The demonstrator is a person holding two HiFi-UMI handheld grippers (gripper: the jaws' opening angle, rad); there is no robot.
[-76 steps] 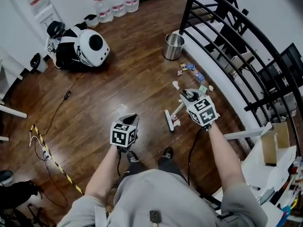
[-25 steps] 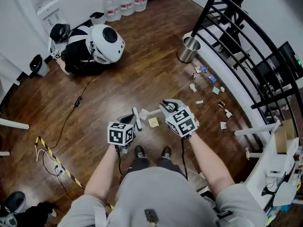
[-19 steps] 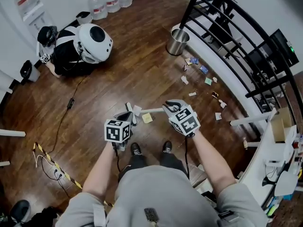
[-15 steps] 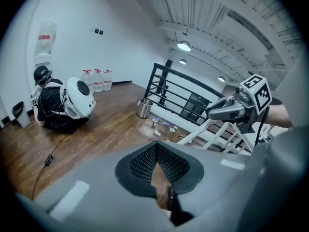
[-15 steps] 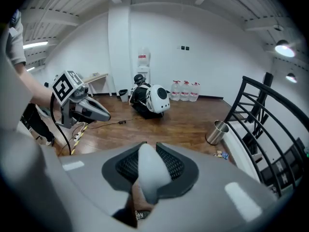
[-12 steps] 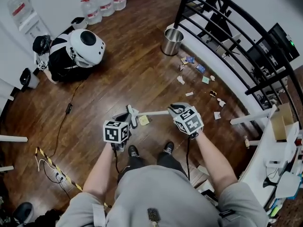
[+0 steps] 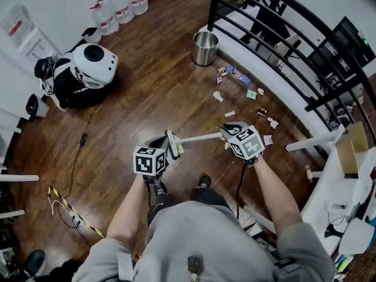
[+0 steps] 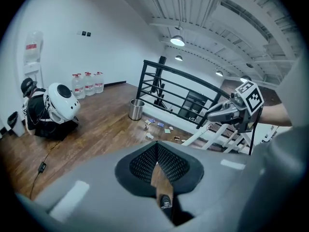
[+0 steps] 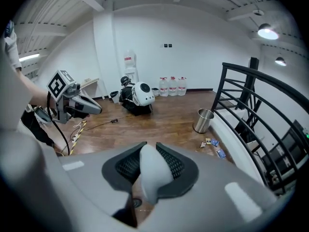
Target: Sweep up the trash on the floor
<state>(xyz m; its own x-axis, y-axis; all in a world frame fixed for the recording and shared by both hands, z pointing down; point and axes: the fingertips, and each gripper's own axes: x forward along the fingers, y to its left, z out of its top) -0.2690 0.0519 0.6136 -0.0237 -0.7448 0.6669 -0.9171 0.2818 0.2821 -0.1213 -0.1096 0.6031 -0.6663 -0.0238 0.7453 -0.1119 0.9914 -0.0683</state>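
Trash (image 7: 218, 96) lies scattered upper right. Right gripper (image 7: 226, 128) fingers clamp the white broom handle (image 7: 200, 137); left gripper (image 7: 158, 143) fingers are closed, empty.

A work loft, half office and half robot lab: a dark wood floor (image 7: 147, 93) under white walls (image 9: 193, 42) and a bare beamed ceiling (image 8: 203, 8) with hanging lamps (image 8: 177, 41), edged by a black railing (image 7: 276, 16). Water jugs (image 7: 120, 4) and a dispenser (image 9: 129, 62) stand by the wall, a white-domed machine (image 7: 94, 61) slumps nearby, a cable (image 7: 76, 151) and striped tape (image 7: 70, 207) cross the floor, and a monitor (image 7: 352, 40) sits past the railing
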